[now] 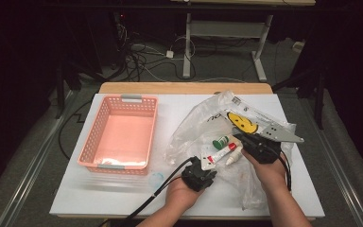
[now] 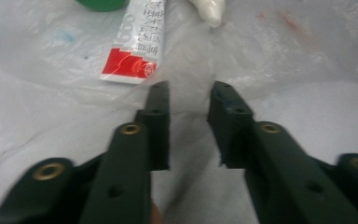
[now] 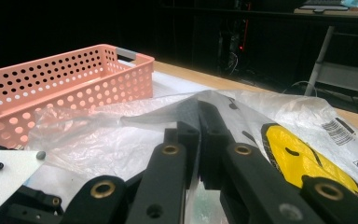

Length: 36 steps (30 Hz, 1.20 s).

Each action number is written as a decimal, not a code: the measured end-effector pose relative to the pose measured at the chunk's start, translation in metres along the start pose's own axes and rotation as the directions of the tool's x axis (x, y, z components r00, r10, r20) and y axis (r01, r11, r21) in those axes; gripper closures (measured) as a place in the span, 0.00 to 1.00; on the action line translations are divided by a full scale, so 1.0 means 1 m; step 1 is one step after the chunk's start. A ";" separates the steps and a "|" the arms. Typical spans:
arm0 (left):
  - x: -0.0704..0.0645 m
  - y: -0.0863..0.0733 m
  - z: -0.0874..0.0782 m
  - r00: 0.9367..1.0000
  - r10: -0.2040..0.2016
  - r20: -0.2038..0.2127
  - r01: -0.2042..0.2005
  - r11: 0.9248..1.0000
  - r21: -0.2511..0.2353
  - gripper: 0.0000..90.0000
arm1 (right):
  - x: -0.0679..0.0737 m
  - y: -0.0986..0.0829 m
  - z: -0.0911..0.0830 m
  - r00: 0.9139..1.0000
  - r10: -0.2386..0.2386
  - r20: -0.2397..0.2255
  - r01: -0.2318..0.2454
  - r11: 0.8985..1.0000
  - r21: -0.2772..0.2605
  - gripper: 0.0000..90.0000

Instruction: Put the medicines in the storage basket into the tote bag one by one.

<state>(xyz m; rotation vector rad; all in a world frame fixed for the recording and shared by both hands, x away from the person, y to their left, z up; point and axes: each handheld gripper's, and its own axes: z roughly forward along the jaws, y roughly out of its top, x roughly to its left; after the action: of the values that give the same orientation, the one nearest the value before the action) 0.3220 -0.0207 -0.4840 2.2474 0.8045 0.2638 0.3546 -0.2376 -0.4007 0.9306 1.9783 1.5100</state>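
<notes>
A clear plastic bag (image 1: 196, 127) with a yellow smiley print lies crumpled on the white table (image 1: 118, 196). On it lie a white tube with a red end (image 1: 215, 155), a green-capped bottle (image 1: 221, 141) and a small white bottle (image 1: 233, 154). My right gripper (image 1: 240, 137) is shut on a raised fold of the bag (image 3: 168, 109), its jaws (image 3: 199, 112) pinching the film. My left gripper (image 1: 205, 165) stands open just short of the tube's red end (image 2: 130, 65), its jaws (image 2: 189, 95) resting over the bag film with nothing between them.
A pink perforated basket (image 1: 90, 137) stands at the left of the table, seemingly holding nothing; it also appears at left in the right gripper view (image 3: 74, 79). A small clear round object (image 1: 155, 179) lies by its near corner. Cables trail from both grippers toward the near edge.
</notes>
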 end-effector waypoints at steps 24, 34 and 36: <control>0.013 -0.011 -0.044 1.000 0.002 0.015 0.001 0.980 -0.200 0.99 | -0.003 0.000 -0.003 1.000 0.017 0.005 -0.017 1.000 -0.011 1.00; 0.020 -0.031 -0.061 1.000 0.005 0.007 -0.003 0.986 -0.167 0.98 | -0.001 0.000 -0.001 1.000 0.008 0.000 -0.008 1.000 -0.007 1.00; 0.017 -0.032 -0.055 1.000 -0.005 0.019 0.007 0.990 -0.141 0.75 | 0.000 -0.001 -0.001 1.000 0.004 -0.003 -0.004 1.000 -0.004 1.00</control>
<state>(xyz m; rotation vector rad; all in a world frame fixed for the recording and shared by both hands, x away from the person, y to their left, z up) 0.2981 0.0388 -0.4673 2.1117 0.7589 0.2881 0.3540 -0.2382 -0.4010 0.9320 1.9754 1.5181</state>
